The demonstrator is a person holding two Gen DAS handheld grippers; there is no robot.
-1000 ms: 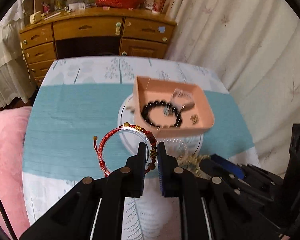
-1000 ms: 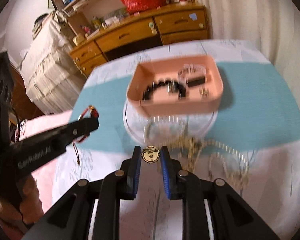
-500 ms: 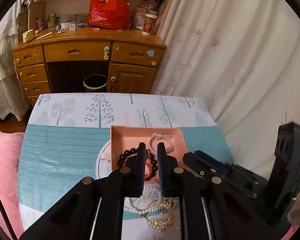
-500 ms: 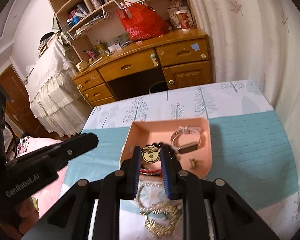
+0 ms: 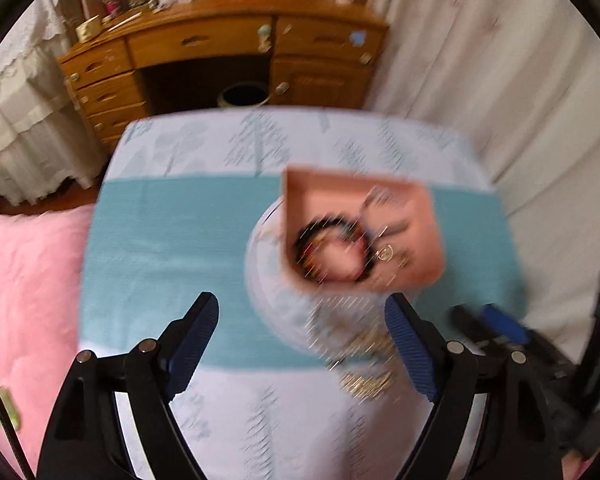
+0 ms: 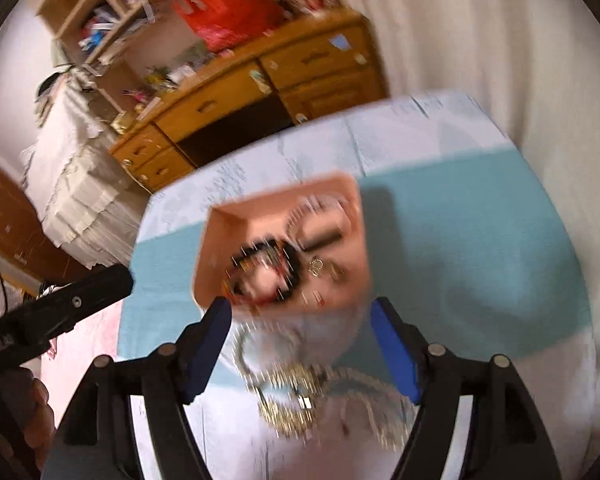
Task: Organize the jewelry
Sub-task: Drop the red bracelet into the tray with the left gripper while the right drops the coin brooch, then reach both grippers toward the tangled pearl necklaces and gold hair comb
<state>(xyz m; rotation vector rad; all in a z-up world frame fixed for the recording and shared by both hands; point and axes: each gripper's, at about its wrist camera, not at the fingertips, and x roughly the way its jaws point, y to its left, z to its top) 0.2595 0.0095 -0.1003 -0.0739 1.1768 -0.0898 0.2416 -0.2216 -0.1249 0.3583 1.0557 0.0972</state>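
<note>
A pink tray (image 5: 300,188) sits on a white round plate (image 5: 268,300) on the table; it also shows in the right wrist view (image 6: 236,232). In it lie a black bead bracelet (image 5: 306,236), a red cord bracelet (image 5: 354,276), a small gold brooch (image 5: 386,254) and a pale bracelet (image 6: 316,208). Gold chains (image 5: 364,376) lie in a heap on the plate's near side, also in the right wrist view (image 6: 292,404). My left gripper (image 5: 300,344) is open and empty above the table. My right gripper (image 6: 300,344) is open and empty over the chains.
The table carries a teal and white cloth (image 5: 172,240). A pink cushion (image 5: 24,300) lies left of it. A wooden desk (image 5: 220,52) stands behind, a white curtain (image 5: 500,80) to the right. The other gripper's arm (image 6: 56,312) reaches in from the left.
Both grippers have opened. The red cord bracelet and the gold brooch have dropped into the pink tray. Both grippers have pulled back and the views are blurred by motion.
</note>
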